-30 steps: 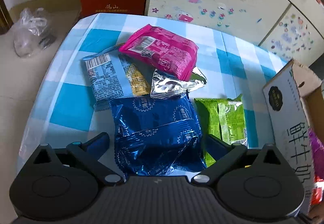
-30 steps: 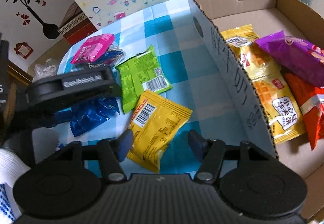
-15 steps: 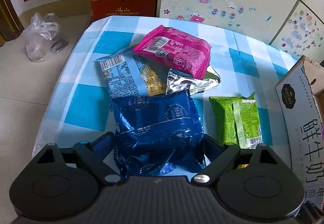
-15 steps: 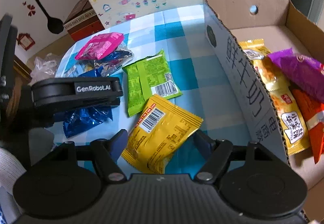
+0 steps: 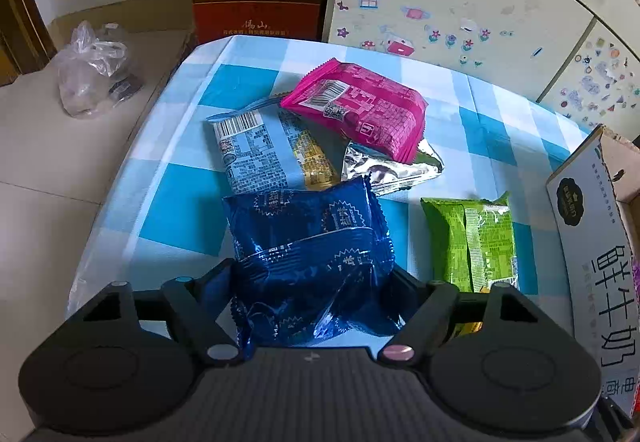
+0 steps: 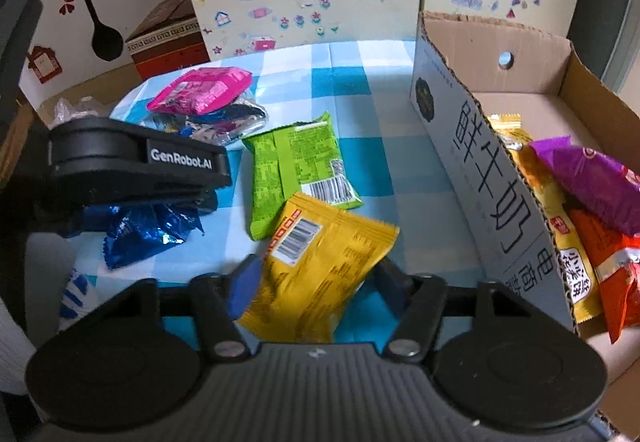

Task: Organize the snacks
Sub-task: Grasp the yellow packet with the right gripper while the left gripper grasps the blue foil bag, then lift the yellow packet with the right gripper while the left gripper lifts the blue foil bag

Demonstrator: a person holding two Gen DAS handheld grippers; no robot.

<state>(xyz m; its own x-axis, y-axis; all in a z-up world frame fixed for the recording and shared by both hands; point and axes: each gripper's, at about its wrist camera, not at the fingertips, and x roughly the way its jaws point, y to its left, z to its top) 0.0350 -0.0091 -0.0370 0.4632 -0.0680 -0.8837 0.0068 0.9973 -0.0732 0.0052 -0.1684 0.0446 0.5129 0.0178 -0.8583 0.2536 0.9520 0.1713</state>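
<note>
Your cardboard box stands open at the right edge of the blue-checked tablecloth, already holding a purple packet, an orange one and a yellow one, so it is likely the place where everything loose should end up. Your left gripper has just been closing, and its pads now pinch the crumpled blue snack bag from both sides, low on its near end, probably so it will lift without slipping. Your right gripper has likewise been closing and now squeezes the yellow snack packet, which lies just beside the box wall, a short carry away. The green packet lies flat between the two grips, untouched. Farther back, the pink packet leans over a light-blue packet and a silver foil one, waiting in a small heap.
</note>
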